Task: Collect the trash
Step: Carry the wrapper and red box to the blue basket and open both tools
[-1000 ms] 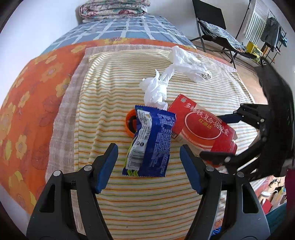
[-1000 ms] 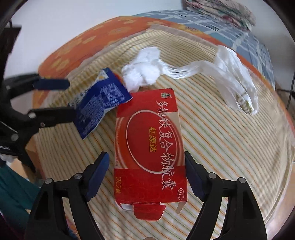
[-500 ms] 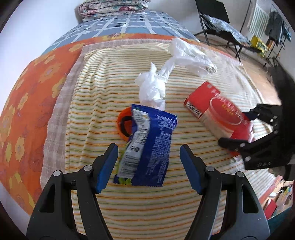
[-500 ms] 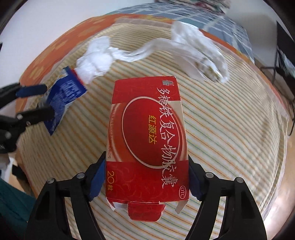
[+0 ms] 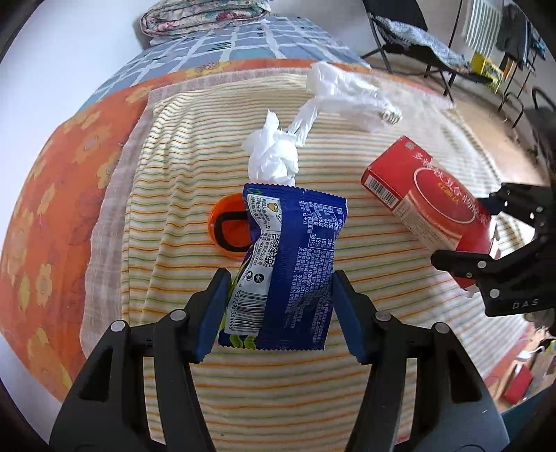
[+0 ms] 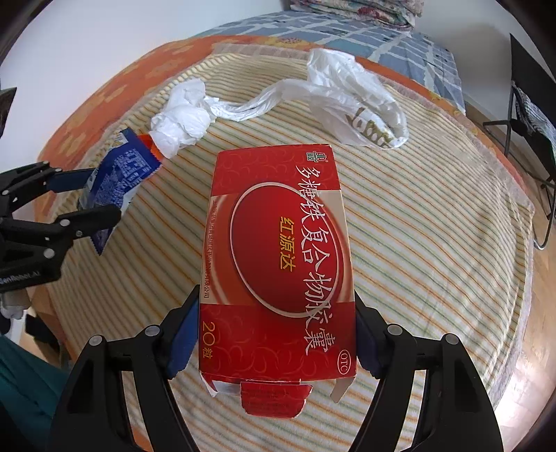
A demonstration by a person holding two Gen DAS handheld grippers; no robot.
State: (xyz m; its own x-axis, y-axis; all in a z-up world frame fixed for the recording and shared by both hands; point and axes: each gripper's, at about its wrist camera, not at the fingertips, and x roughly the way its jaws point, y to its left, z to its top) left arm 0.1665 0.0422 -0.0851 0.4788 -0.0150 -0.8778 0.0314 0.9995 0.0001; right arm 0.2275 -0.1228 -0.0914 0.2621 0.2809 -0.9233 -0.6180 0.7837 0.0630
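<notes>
My left gripper point(image 5: 279, 313) is shut on a blue snack wrapper point(image 5: 288, 264) and holds it above the striped cloth point(image 5: 173, 174). My right gripper point(image 6: 278, 333) is shut on a red medicine box point(image 6: 278, 257), lifted off the cloth; the box also shows in the left wrist view point(image 5: 427, 205). An orange lid point(image 5: 227, 231) lies on the cloth behind the wrapper. A crumpled white tissue point(image 5: 274, 156) and a white plastic bag point(image 5: 344, 90) lie farther back. The left gripper and wrapper point(image 6: 118, 177) show at the left of the right wrist view.
The striped cloth covers a bed with an orange flowered sheet point(image 5: 52, 174) and a blue checked cover point(image 5: 226, 45). Folded bedding point(image 5: 201, 14) lies at the far end. A folding chair point(image 5: 417, 31) and wooden floor are to the right.
My left gripper has closed on the blue wrapper and lifted it. My right gripper has raised the red box off the cloth and drawn it to the right.
</notes>
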